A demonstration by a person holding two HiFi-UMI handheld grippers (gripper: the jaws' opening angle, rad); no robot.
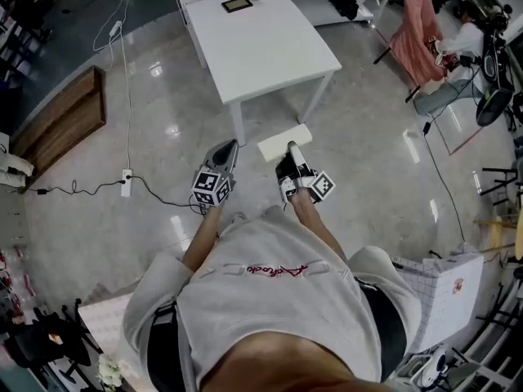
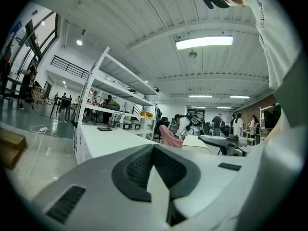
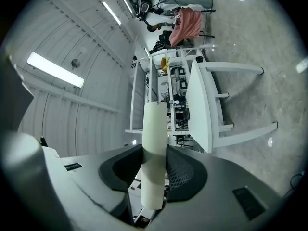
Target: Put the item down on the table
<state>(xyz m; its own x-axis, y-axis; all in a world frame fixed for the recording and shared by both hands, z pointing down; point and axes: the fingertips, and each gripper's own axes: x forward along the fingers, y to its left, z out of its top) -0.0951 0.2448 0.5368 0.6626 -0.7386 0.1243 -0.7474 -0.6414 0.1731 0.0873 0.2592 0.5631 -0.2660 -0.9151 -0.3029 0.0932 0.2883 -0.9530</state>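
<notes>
A flat cream-coloured slab (image 1: 284, 143) is held in the air above the floor, just short of the white table (image 1: 261, 43). My right gripper (image 1: 292, 150) is shut on its near end. In the right gripper view the slab (image 3: 155, 129) shows edge-on, pinched between both pads, with the table (image 3: 199, 105) beyond it. My left gripper (image 1: 229, 148) hangs beside it on the left, apart from the slab. Its jaws (image 2: 154, 150) meet with nothing between them, and the table top (image 2: 103, 141) lies ahead.
A dark tablet (image 1: 237, 4) lies at the table's far end. On the floor are a power strip with cables (image 1: 127, 182) and a wooden board (image 1: 61, 117) at the left. A pink cloth (image 1: 418, 35) and a seated person are at the back right. A white box (image 1: 445, 288) stands at my right.
</notes>
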